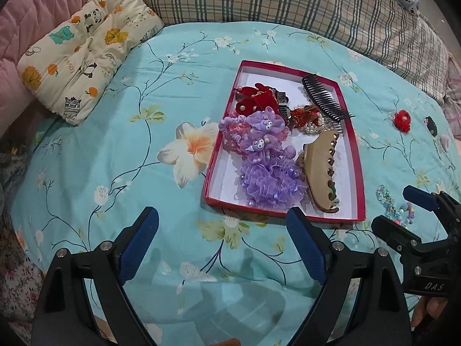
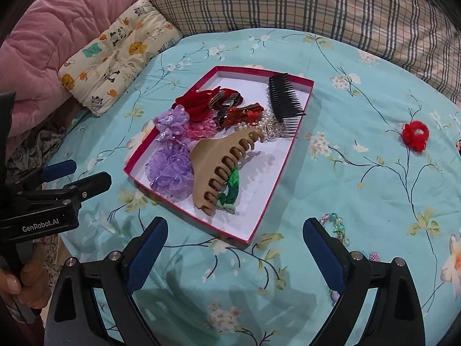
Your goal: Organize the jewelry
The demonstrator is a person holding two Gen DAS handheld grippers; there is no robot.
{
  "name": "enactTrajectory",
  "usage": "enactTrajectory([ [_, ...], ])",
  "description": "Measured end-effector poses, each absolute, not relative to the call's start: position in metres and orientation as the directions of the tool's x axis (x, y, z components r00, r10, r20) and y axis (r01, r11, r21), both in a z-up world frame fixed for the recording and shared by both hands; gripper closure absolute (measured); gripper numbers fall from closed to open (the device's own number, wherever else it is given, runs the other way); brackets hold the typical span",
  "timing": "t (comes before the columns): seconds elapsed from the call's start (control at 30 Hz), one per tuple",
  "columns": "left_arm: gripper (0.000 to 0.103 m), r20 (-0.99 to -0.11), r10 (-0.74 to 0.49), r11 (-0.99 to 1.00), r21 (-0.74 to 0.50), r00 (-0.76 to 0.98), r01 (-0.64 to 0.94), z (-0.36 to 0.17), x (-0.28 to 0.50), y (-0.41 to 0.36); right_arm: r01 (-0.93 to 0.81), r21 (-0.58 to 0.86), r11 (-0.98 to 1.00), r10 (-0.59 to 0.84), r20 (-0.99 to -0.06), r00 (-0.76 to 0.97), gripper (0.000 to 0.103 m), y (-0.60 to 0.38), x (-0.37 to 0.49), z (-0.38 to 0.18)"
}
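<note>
Both grippers spread wide and holding nothing above the bed; most accessories already lie in the red tray.

The left gripper [image 1: 222, 240] and right gripper [image 2: 234, 249] hover over the floral bedsheet [image 1: 115, 150], each with jaws released, none of the pads touching any item. The red tray [image 2: 283, 155] rests flat on the sheet and contains a tan claw clip [image 2: 222, 167] lying across a green braided band [image 2: 232, 190], purple ruffled hair ties [image 1: 268, 155], red bows [image 1: 259, 98], a pearl piece [image 2: 268, 125] and a black comb [image 2: 283, 96] leaning on the far rim. Outside the tray, a red scrunchie [image 2: 415, 135] lies well apart to the right, and a beaded bracelet [image 2: 338, 226] lies on the sheet just beside the right gripper's right finger. A printed cushion [image 1: 86, 49] sits at the bed's far left.
</note>
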State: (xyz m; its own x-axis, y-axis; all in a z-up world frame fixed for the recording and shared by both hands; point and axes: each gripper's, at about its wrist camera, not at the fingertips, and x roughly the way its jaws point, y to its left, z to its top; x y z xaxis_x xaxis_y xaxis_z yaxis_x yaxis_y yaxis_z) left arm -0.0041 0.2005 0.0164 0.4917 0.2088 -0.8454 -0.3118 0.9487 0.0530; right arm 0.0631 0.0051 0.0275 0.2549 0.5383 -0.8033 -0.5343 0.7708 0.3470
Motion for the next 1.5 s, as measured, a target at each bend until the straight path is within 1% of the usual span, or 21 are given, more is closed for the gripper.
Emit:
enactTrajectory([
  [0.6,0.012,-0.855,0.215,0.949,0.069,0.471,-0.308,0.008,0.007,0.203,-0.527,0.354,0.773,0.535,-0.809,0.242,0.007,0.011,0.074,0.021],
  [1.5,0.012,-0.851,0.23,0.95,0.091,0.473,-0.298,0.009,0.011,0.202,-0.525,0.355,0.774,0.535,-0.809,0.243,0.007,0.012,0.077,0.021],
])
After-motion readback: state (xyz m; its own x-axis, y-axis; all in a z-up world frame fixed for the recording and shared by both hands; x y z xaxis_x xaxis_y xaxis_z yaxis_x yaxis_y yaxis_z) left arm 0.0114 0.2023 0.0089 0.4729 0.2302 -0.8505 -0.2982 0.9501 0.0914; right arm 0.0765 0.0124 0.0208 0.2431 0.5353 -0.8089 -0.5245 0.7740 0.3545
